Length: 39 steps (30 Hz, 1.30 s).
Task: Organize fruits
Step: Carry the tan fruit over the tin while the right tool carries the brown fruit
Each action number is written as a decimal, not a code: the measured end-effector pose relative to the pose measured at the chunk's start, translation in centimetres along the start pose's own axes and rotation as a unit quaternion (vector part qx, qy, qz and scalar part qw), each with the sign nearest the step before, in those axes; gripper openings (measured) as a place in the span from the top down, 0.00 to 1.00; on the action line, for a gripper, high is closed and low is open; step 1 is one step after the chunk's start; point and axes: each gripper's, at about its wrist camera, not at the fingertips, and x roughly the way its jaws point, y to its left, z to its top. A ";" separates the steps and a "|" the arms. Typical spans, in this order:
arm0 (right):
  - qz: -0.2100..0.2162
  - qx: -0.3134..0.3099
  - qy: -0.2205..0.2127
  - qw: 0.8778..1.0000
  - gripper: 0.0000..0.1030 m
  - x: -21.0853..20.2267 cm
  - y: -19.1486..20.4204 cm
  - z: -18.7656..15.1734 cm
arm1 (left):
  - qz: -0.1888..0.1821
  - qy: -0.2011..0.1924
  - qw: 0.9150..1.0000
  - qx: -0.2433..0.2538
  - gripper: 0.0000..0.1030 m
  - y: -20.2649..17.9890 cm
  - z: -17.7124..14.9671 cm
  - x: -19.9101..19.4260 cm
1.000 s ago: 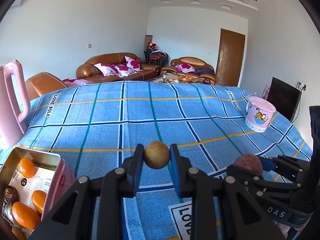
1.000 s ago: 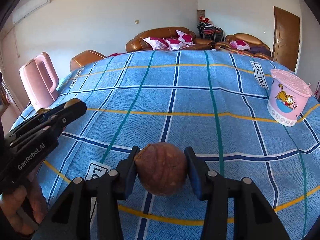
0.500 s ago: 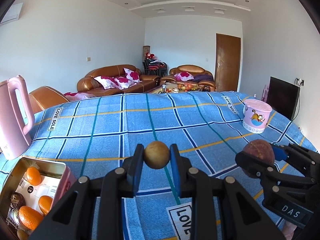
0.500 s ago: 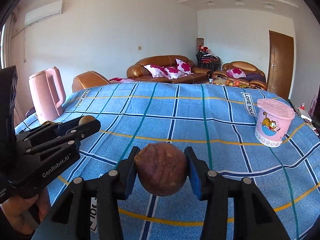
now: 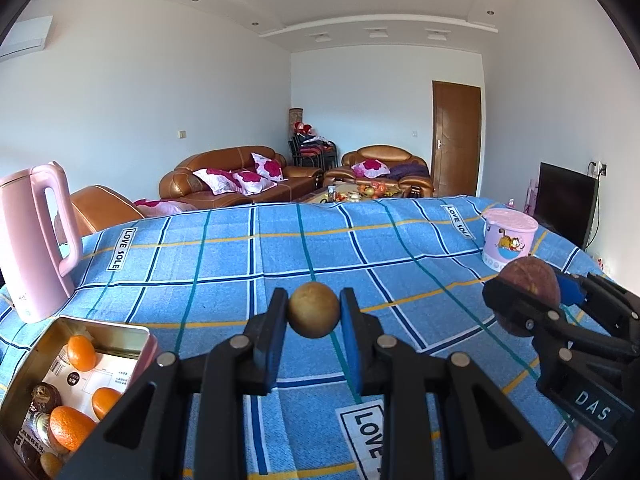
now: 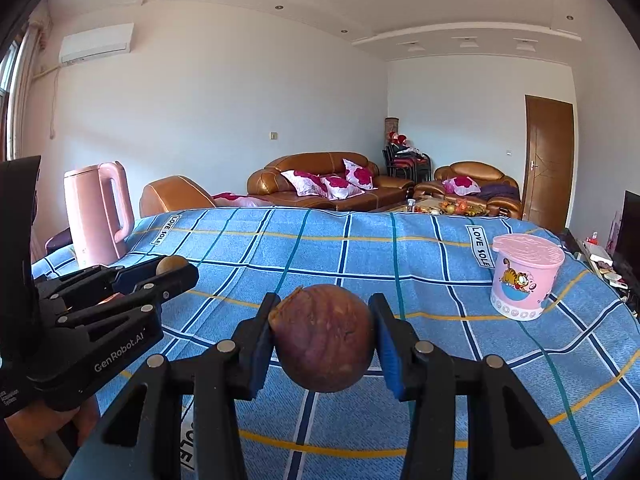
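Observation:
My left gripper [image 5: 314,316] is shut on a small round tan fruit [image 5: 314,315] and holds it above the blue checked cloth. My right gripper [image 6: 323,338] is shut on a larger brown-purple fruit [image 6: 323,338], also held in the air. Each gripper shows in the other view: the right one with its fruit [image 5: 528,292] at the right, the left one with its fruit [image 6: 170,265] at the left. An open metal tin [image 5: 100,330] at the lower left holds several oranges [image 5: 81,353] and dark items.
A pink kettle [image 5: 34,240] stands at the table's left edge, behind the tin. A pink lidded cartoon tub [image 6: 524,276] stands at the right. The blue checked cloth [image 5: 280,248] covers the table. Sofas and a door lie beyond the far edge.
Both grippers have risen and tilted up with their fruits still held; more of the room and ceiling shows. The tin sits a little further into the left view.

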 end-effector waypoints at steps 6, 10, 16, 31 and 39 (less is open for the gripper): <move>0.000 0.004 -0.011 1.000 0.54 -0.5 0.4 0.0 | 0.005 0.001 1.000 -0.005 0.73 0.6 -0.4 -0.8; 0.013 -0.001 -0.013 1.000 0.54 -0.7 1.5 0.1 | 0.009 0.007 1.000 -0.005 0.73 1.4 -0.9 -1.8; 0.049 -0.004 -0.016 0.999 0.54 -1.3 3.8 0.7 | 0.019 0.012 1.000 -0.012 0.73 3.6 -1.2 -4.0; 0.169 -0.030 -0.033 0.985 0.54 -2.7 13.3 3.0 | 0.079 0.008 0.996 -0.040 0.73 11.7 -1.6 -10.0; 0.205 -0.056 -0.025 0.977 0.54 -2.3 17.7 2.8 | 0.117 0.013 0.991 -0.063 0.73 16.1 -2.6 -11.4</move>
